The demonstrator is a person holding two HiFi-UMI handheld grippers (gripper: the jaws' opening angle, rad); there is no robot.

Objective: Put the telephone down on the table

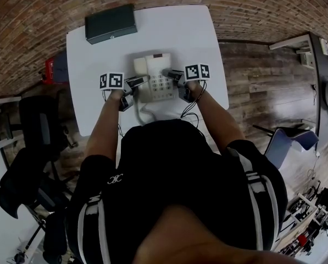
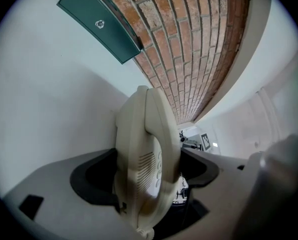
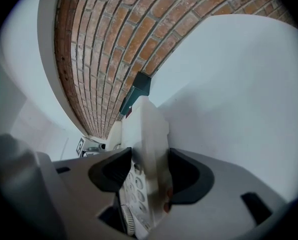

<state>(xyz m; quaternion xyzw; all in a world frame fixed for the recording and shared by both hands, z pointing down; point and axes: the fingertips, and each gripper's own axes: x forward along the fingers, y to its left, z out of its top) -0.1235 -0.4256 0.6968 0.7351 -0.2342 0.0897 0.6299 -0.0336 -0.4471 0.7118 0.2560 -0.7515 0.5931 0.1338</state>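
Observation:
A cream telephone (image 1: 156, 77) with a keypad is at the middle of the white table (image 1: 92, 65), held from both sides. My left gripper (image 1: 140, 82) is shut on its left side, where the handset (image 2: 149, 144) lies; the dark pads (image 2: 96, 176) press on both faces. My right gripper (image 1: 172, 76) is shut on the right edge of the base (image 3: 148, 134), with keypad buttons (image 3: 137, 184) showing just below the jaws. The coiled cord (image 1: 141, 113) trails toward me. Whether the telephone rests on the tabletop or hangs just above it, I cannot tell.
A dark green box (image 1: 110, 23) lies at the table's far left corner, against the brick wall (image 1: 37, 10); the same green box (image 2: 101, 26) shows ahead of the left gripper. A red object (image 1: 53, 68) and a black chair (image 1: 34, 125) stand left of the table, a blue chair (image 1: 287, 139) to the right.

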